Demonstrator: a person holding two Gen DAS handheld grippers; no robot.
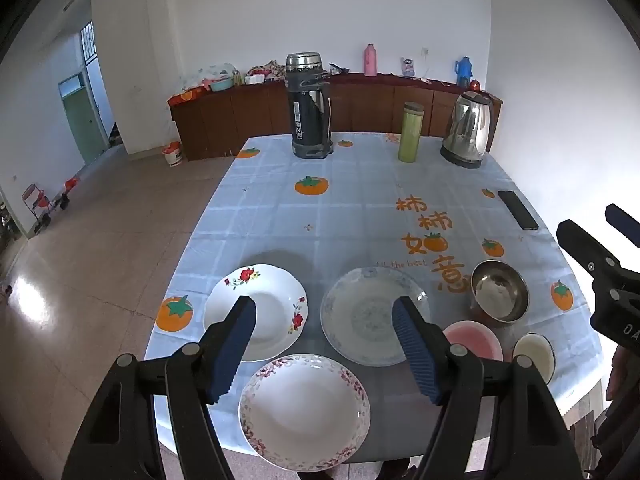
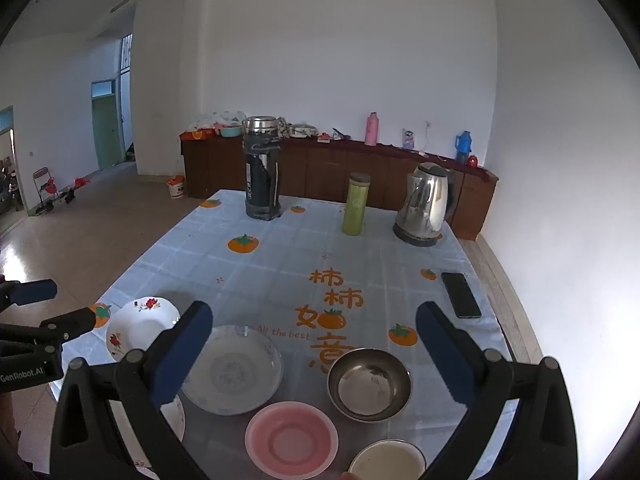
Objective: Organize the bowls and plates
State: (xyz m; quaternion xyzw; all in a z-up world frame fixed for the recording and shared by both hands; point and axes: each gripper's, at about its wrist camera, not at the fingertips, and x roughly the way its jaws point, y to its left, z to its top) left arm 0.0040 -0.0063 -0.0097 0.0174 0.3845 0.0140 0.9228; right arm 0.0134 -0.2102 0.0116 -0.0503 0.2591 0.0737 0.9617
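Because no dish is yet gripped, both tools hang above the near edge of the surface [image 1: 360, 208] with their jaws spread apart and empty: the left tool [image 1: 324, 344] sits over the plates, the right tool [image 2: 316, 356] over the bowls, which suits a division of labour by side. Three plates lie separately at the near left: a red-flower plate [image 1: 276, 300], a blue-patterned plate [image 1: 360, 312] and a pink-rimmed plate [image 1: 304, 408] closest to the edge. To their right stand a steel bowl [image 2: 370, 384], a pink bowl [image 2: 291, 438] and a white bowl [image 2: 388, 462], close together but unstacked, so sorting appears not to have begun. A thermos [image 1: 309, 108], green bottle [image 1: 410, 132], kettle [image 1: 468, 128] and phone [image 1: 518, 210] occupy the far and right side, well apart from the dishes. The white bowl is cut off by the frame in the right view; tool fingers cover parts of two plates, and whatever pale matter lies in the steel bowl cannot be identified.
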